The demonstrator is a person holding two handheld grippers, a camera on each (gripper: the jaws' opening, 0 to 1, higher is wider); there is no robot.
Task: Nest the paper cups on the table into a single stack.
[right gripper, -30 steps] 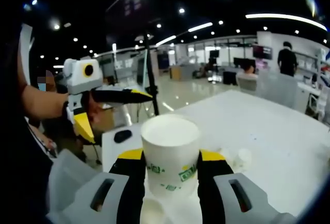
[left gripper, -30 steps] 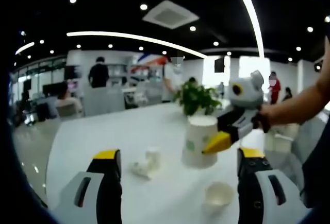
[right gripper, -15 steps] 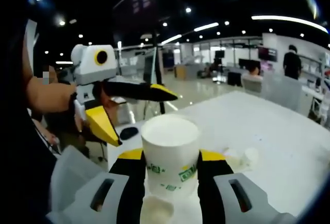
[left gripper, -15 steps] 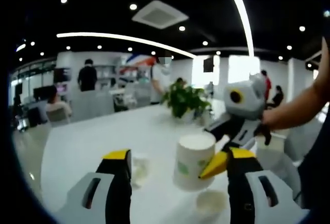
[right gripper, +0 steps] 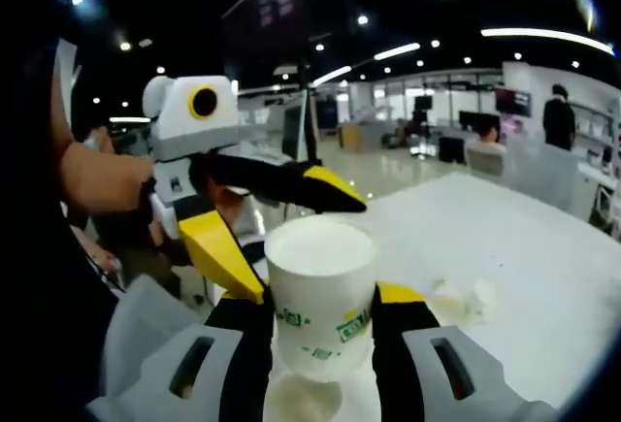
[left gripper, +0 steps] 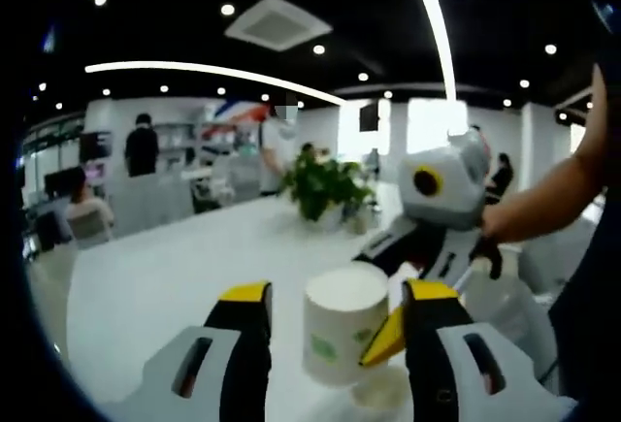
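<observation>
My right gripper [right gripper: 320, 330] is clamped on a white cup [right gripper: 320, 291], held upright above another cup [right gripper: 303, 398] that stands on the white surface [right gripper: 524, 276]. My left gripper [left gripper: 330, 335] has its fingers [left gripper: 243, 330] spread wide on either side of the held cup [left gripper: 342, 335]. Crumpled paper [right gripper: 461, 301] lies farther off on the surface.

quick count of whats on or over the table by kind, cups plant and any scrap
paper cups: 2, the held cup in the right gripper and the cup on the table below it
crumpled paper scrap: 1
potted plant: 1
total: 4
</observation>
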